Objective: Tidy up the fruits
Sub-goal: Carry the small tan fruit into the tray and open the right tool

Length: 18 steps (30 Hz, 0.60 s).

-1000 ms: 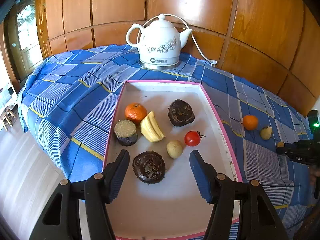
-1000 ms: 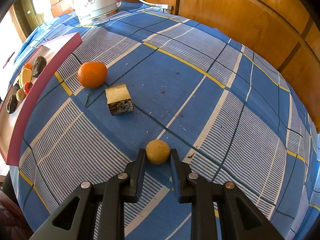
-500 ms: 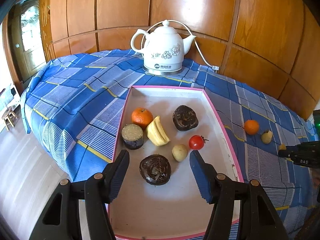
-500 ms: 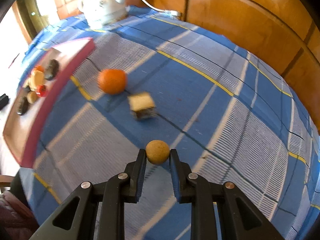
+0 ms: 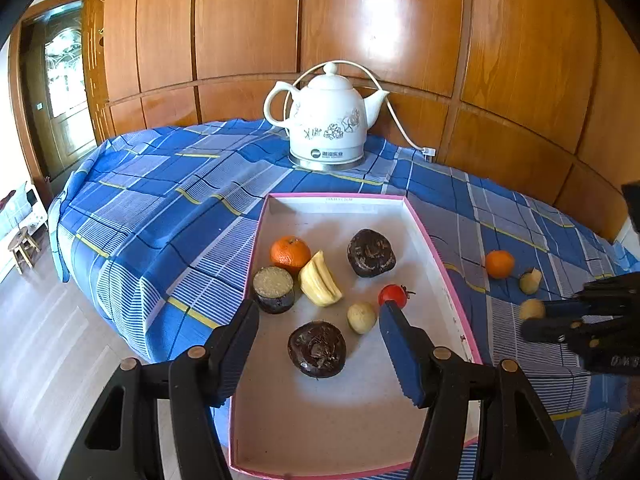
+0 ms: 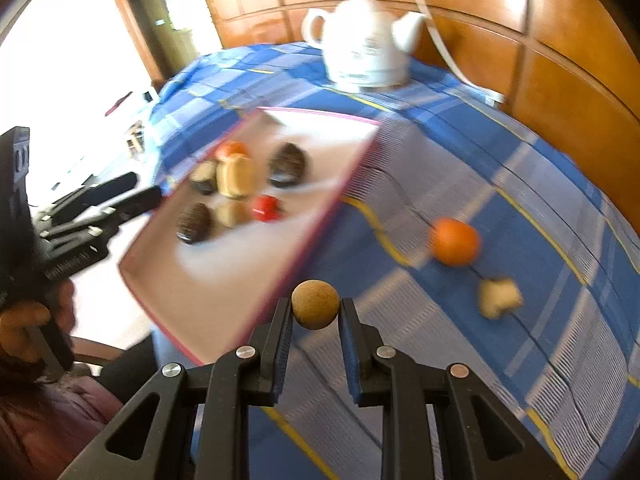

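Observation:
My right gripper (image 6: 315, 312) is shut on a small round tan fruit (image 6: 315, 303) and holds it in the air just right of the pink-rimmed tray (image 6: 256, 312); the fruit also shows in the left wrist view (image 5: 532, 309). The tray (image 5: 448, 280) holds several fruits: an orange (image 5: 290, 253), a banana piece (image 5: 320, 283), a tomato (image 5: 393, 294), dark round fruits (image 5: 371, 253). My left gripper (image 5: 318, 328) is open and empty above the tray's near end. An orange (image 6: 455, 241) and a pale cut piece (image 6: 499, 296) lie on the cloth to the right.
A white electric kettle (image 5: 328, 122) with its cord stands behind the tray on the blue checked cloth (image 5: 168, 200). Wood panelling runs behind the table. The table edge drops to the floor at the left.
My right gripper has lifted the tan fruit off the cloth and swung left toward the tray. My left gripper has pulled back and risen a little, still open.

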### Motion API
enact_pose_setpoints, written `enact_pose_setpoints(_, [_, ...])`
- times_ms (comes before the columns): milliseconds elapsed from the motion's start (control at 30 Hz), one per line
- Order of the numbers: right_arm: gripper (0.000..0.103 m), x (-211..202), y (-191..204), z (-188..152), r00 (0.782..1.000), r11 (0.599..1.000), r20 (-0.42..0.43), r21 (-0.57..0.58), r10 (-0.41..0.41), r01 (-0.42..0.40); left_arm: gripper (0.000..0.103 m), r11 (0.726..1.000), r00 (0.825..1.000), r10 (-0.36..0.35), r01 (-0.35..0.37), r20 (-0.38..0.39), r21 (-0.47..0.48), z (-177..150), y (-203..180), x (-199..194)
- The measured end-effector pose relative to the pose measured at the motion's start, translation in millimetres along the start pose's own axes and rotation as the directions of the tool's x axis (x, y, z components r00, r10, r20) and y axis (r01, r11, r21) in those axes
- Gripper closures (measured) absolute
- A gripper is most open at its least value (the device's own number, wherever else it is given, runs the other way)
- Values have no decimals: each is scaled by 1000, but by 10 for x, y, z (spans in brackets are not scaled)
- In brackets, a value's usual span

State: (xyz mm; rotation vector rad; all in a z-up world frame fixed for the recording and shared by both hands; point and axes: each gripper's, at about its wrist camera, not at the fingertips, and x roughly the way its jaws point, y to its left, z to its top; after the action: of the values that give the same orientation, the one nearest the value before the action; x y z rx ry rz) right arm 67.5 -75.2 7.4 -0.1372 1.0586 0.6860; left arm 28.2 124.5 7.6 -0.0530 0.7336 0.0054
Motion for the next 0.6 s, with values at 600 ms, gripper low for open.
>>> enact_pose_setpoints(600, [71,629,483,474,999,998,-43,-61,-4,2,40,999,1000,16,-16,0,-47,-31,193,4])
